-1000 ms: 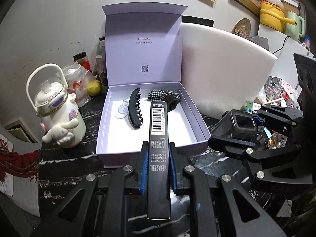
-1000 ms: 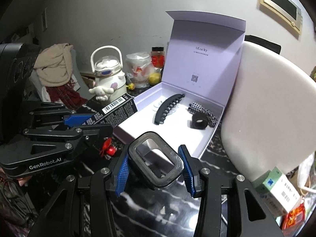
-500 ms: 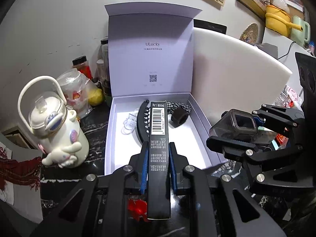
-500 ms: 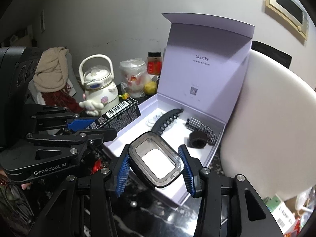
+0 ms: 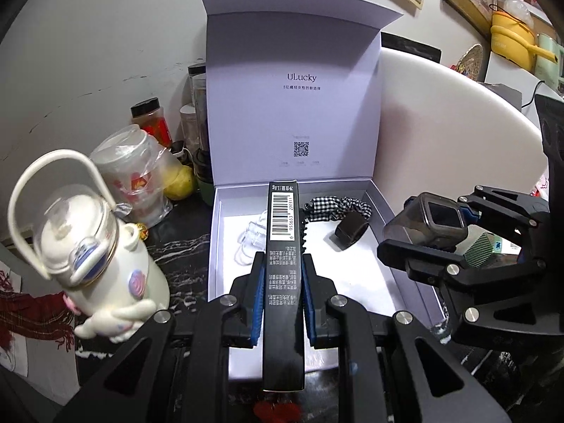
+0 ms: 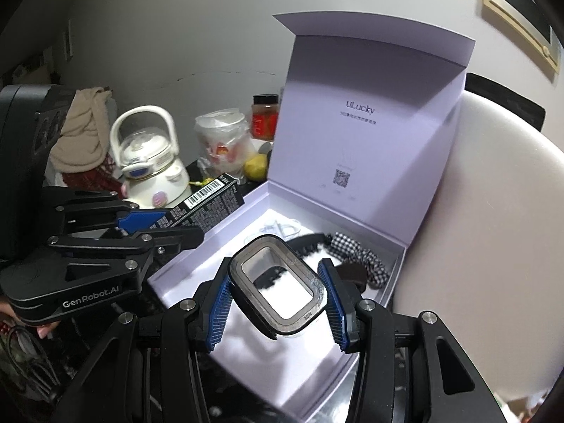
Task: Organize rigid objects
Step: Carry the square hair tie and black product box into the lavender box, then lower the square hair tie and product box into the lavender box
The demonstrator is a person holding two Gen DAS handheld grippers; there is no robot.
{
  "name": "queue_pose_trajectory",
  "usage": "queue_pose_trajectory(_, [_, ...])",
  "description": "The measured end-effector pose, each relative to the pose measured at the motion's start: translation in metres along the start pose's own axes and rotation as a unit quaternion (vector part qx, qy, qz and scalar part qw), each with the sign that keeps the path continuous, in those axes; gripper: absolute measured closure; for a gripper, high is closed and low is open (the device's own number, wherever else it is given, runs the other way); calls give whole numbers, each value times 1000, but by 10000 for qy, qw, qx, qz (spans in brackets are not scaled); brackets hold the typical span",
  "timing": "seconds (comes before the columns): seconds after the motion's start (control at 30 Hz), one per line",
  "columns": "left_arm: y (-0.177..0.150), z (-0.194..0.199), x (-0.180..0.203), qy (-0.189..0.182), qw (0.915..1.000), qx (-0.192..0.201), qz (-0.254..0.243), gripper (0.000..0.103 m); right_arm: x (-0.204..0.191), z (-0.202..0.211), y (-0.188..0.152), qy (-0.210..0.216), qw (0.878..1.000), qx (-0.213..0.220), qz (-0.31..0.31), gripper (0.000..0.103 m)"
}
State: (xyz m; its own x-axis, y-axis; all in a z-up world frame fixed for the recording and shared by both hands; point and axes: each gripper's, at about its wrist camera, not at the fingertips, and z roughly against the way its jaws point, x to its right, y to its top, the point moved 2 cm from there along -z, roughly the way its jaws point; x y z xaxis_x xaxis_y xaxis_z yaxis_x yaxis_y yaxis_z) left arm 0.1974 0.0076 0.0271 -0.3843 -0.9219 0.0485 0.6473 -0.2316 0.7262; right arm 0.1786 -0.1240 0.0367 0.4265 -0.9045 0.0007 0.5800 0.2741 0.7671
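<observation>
My left gripper (image 5: 282, 278) is shut on a long black carton with a barcode (image 5: 283, 246) and holds it above the open lilac gift box (image 5: 409, 282). My right gripper (image 6: 278, 303) is shut on a clear rectangular case with a dark rim (image 6: 278, 289), also above the box (image 6: 317, 380). Inside the box lie a black claw hair clip (image 6: 310, 243), a checked scrunchie (image 6: 356, 257), a dark band (image 5: 352, 234) and clear clips (image 5: 252, 238). The right gripper and its case show in the left wrist view (image 5: 433, 218), the left gripper's carton in the right wrist view (image 6: 208, 201).
A white cartoon kettle (image 5: 91, 257) stands left of the box on the dark marble counter (image 5: 179, 250). Behind it are a bagged cup (image 5: 137, 172), a lemon (image 5: 179, 183) and jars (image 5: 149, 123). A white chair back (image 5: 440, 134) rises right of the box.
Both grippers have moved forward and over the open box with their objects still held. The box interior now lies directly beneath them.
</observation>
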Motion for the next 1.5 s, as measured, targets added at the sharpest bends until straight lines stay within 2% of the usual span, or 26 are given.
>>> queue_pose_trajectory(0.87, [35, -63, -11, -86, 9999, -25, -132, 85, 47, -64, 37, -143, 9994, -58, -323, 56])
queue_pose_trajectory(1.5, [25, -116, -15, -339, 9972, -668, -16, 85, 68, -106, 19, -418, 9960, -601, -509, 56])
